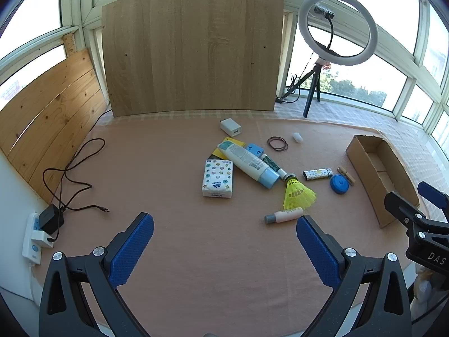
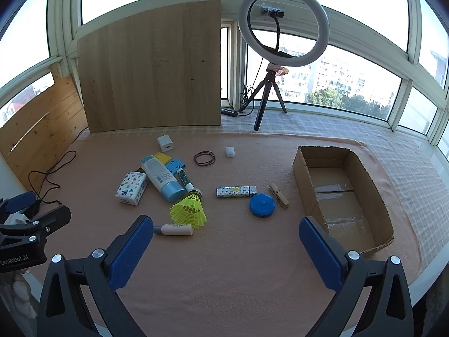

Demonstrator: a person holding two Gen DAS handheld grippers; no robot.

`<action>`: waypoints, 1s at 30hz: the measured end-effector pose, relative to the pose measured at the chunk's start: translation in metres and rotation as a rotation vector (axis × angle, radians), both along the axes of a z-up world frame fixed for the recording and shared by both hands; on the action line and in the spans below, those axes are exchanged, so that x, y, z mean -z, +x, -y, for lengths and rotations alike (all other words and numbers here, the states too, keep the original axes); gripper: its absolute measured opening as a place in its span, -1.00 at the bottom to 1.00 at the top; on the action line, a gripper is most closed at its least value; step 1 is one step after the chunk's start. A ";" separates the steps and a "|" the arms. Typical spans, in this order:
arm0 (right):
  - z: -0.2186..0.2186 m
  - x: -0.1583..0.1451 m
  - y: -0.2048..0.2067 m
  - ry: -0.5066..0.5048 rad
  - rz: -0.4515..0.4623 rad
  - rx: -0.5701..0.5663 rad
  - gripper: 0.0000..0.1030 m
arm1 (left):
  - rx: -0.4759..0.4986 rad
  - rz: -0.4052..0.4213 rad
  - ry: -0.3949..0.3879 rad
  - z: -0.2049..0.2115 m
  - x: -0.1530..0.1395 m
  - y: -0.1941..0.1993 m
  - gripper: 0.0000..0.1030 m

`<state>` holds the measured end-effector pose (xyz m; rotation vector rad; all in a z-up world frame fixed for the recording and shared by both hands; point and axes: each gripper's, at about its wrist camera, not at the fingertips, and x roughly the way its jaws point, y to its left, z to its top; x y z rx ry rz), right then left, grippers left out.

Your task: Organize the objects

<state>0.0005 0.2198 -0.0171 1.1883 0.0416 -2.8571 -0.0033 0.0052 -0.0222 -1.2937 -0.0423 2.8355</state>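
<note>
Small objects lie scattered on a pink cloth: a tissue pack (image 1: pixel 218 178) (image 2: pixel 132 184), a white tube with blue cap (image 1: pixel 248 165) (image 2: pixel 162 177), a yellow shuttlecock (image 1: pixel 297 192) (image 2: pixel 189 208), a small pink bottle (image 1: pixel 284 215) (image 2: pixel 173 229), a patterned lighter (image 2: pixel 236 191), a blue round tape measure (image 2: pixel 262 205), a clothespin (image 2: pixel 279 195), rubber bands (image 2: pixel 204 157) and a white charger (image 2: pixel 165 143). An open cardboard box (image 2: pixel 341 193) (image 1: pixel 376 174) stands empty at the right. My left gripper (image 1: pixel 224 237) and right gripper (image 2: pixel 226 237) are open and empty, held above the near cloth.
A wooden board (image 1: pixel 193 47) leans at the back, pine panels (image 1: pixel 47 118) at the left. A ring light on a tripod (image 2: pixel 283 28) stands at the back right. A black cable (image 1: pixel 75 174) and a power strip (image 1: pixel 35 236) lie at the left.
</note>
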 end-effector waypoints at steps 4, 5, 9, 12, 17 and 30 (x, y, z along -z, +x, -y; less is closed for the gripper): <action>0.001 0.000 0.000 0.000 0.001 0.001 0.99 | 0.002 0.002 0.003 0.000 0.001 -0.001 1.00; 0.000 0.000 0.000 0.000 0.001 0.001 0.99 | 0.003 0.002 0.003 0.001 0.001 -0.002 1.00; 0.000 0.001 -0.002 -0.001 0.005 0.004 0.99 | 0.007 0.006 0.006 0.000 0.002 -0.003 1.00; 0.001 0.002 -0.002 0.000 0.008 0.004 0.99 | 0.009 0.008 0.008 0.000 0.003 -0.005 1.00; -0.001 0.002 -0.005 -0.001 0.015 0.004 0.99 | 0.010 0.009 0.010 0.001 0.004 -0.006 1.00; 0.001 0.006 -0.007 -0.002 0.022 -0.001 0.99 | 0.017 0.013 0.009 -0.001 0.005 -0.008 1.00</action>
